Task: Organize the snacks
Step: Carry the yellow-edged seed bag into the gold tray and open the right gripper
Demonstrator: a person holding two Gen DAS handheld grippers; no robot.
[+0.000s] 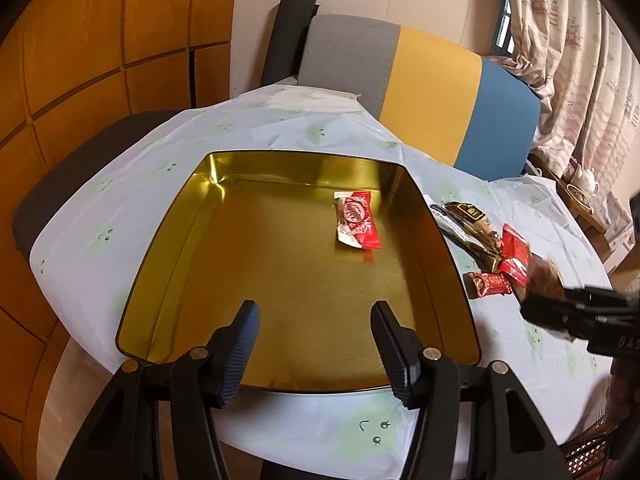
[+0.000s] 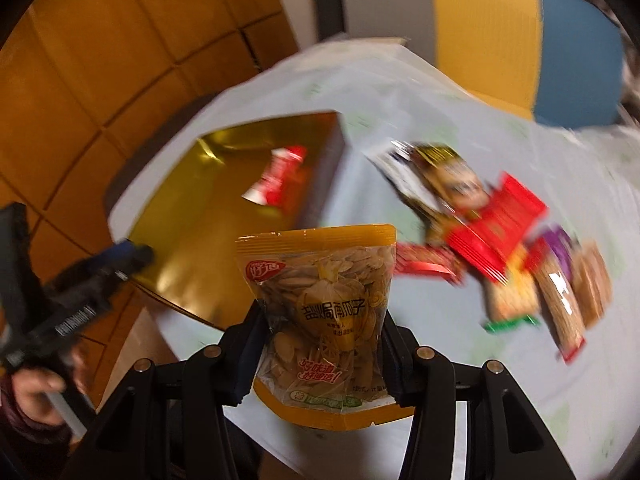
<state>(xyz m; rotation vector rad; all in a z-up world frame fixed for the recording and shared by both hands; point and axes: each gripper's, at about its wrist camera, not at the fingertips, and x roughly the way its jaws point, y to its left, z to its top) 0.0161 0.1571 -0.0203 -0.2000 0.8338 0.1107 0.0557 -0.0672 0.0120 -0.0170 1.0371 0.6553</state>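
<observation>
Closest to me, my right gripper (image 2: 320, 316) pinched a yellow-edged packet of melon seeds (image 2: 320, 300) between its two pads, the clear pouch standing upright above the table with its sealed top edge pointing away from me. My left gripper (image 1: 316, 344) hung over the near rim of the gold tin (image 1: 168, 240) with its jaws spread wide and nothing between them.

Inside that tin, toward its far right corner, lay a single red and white wafer bar (image 1: 357, 220), flat on the shiny floor. The tin sat on a pale tablecloth (image 1: 100, 200) printed with small green faces.

To the right of the tin, on the cloth, the remaining snacks lay in a loose heap: a small red candy (image 1: 488, 283) nearest the tin's wall, a red packet (image 1: 516, 252) above it, and a dark gold-trimmed wrapper (image 1: 468, 220) stretching toward the far side. The right wrist view showed more packets (image 2: 552, 292) in that heap, too blurred for me to name.

Beyond the table stood a chair back (image 1: 432, 92) in grey, yellow and blue bands, with a patterned curtain (image 1: 580, 60) to its right and orange wall panels (image 1: 100, 40) to its left.
</observation>
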